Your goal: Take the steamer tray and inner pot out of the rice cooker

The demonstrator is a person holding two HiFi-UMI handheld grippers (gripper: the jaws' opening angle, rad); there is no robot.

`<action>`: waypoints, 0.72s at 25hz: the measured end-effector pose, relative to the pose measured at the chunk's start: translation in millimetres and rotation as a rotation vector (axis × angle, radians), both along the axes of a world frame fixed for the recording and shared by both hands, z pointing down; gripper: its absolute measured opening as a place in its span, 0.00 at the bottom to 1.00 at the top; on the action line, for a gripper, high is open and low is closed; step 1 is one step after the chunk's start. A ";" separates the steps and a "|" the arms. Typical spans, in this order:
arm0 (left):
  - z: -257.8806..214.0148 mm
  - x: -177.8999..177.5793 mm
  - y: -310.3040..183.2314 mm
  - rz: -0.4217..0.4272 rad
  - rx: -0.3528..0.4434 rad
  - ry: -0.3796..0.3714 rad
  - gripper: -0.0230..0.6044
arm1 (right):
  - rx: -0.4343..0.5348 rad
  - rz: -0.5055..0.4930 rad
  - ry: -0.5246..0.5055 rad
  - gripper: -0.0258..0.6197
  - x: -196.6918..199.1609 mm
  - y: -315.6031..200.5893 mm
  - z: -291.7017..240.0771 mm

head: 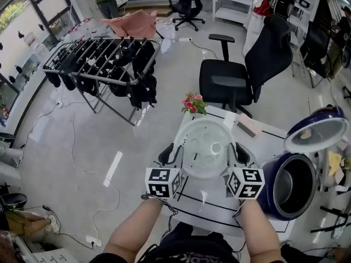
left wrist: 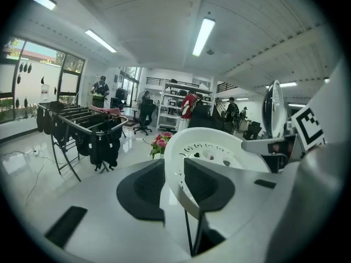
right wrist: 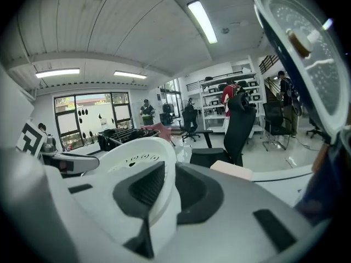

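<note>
Closest to the head camera, the person's forearms reach out over the white table, a gripper in each hand.

The left gripper is clamped on the left rim of the steamer tray. Its own view shows the thin white edge pinched between the two dark pads. The tray sits between the two tools, level and out of the rice cooker. It seems to hang just above the table, though from this angle I cannot rule out that it is touching. The right gripper bites the opposite rim in the same way, the edge squeezed between its jaws.

The tray looks like thin moulded plastic pierced with holes, so it is probably light and fairly stiff, with some flex at the lip. The surface is smooth, so a loose pinch could slip. Holding the rim on two opposite sides, as here, keeps it flat.

To the right stands the dark blue cooker, its lid swung open. The inner pot is still seated inside. That pot is likely metal, heavier and slick. Its thin top rim, taken on opposite sides, looks like the only good place to hold it.
</note>
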State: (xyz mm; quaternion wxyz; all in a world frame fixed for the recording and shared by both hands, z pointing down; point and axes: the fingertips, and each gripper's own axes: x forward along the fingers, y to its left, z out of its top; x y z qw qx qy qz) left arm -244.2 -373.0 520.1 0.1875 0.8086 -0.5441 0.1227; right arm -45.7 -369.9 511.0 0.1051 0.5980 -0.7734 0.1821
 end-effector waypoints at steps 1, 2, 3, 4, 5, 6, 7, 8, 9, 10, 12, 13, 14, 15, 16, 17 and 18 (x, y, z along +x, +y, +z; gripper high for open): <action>6.8 -0.6 -4.1 0.005 -0.009 0.000 0.21 | -0.013 0.004 0.001 0.14 -0.6 -3.8 7.4; 13.9 -0.9 -8.2 0.011 -0.019 0.000 0.21 | -0.025 0.009 0.000 0.14 -0.9 -7.3 14.8; 21.0 -1.0 -12.0 0.016 -0.028 0.000 0.21 | -0.037 0.014 -0.001 0.14 -1.1 -10.6 22.3; 27.9 -1.1 -15.5 0.021 -0.038 -0.001 0.21 | -0.048 0.020 -0.002 0.14 -1.1 -13.7 29.8; 34.9 -1.0 -18.8 0.026 -0.048 -0.002 0.21 | -0.059 0.025 -0.002 0.14 -0.8 -16.5 37.1; 41.8 -0.7 -22.0 0.029 -0.058 -0.003 0.21 | -0.069 0.029 -0.002 0.14 -0.5 -19.2 44.0; 48.3 -0.3 -25.1 0.033 -0.068 -0.003 0.21 | -0.078 0.033 -0.002 0.14 -0.1 -21.7 50.6; 54.4 0.1 -28.1 0.037 -0.078 -0.003 0.21 | -0.088 0.038 -0.002 0.14 0.4 -24.2 56.8; 60.1 0.4 -31.4 0.040 -0.087 -0.004 0.21 | -0.099 0.041 -0.004 0.14 0.6 -26.9 62.8; 65.6 0.4 -34.8 0.043 -0.096 -0.005 0.21 | -0.108 0.045 -0.006 0.14 0.7 -29.8 68.5; 76.0 0.6 -41.5 0.046 -0.113 -0.007 0.21 | -0.126 0.050 -0.008 0.14 1.0 -35.7 79.3; 81.3 0.9 -44.4 0.047 -0.123 -0.008 0.21 | -0.135 0.053 -0.006 0.14 1.2 -38.4 84.5; 86.5 1.0 -47.2 0.049 -0.132 -0.010 0.21 | -0.143 0.057 -0.004 0.14 1.4 -41.0 89.5; 91.3 1.0 -49.7 0.050 -0.140 -0.011 0.21 | -0.151 0.060 -0.003 0.14 1.5 -43.6 94.2; 95.7 1.1 -52.0 0.051 -0.146 -0.010 0.21 | -0.159 0.063 -0.001 0.13 1.5 -46.0 98.6; 99.7 1.1 -54.0 0.053 -0.152 -0.009 0.21 | -0.167 0.063 0.001 0.13 1.6 -48.2 102.8; 103.5 1.2 -55.8 0.055 -0.160 -0.008 0.21 | -0.175 0.064 0.003 0.13 1.7 -50.1 107.1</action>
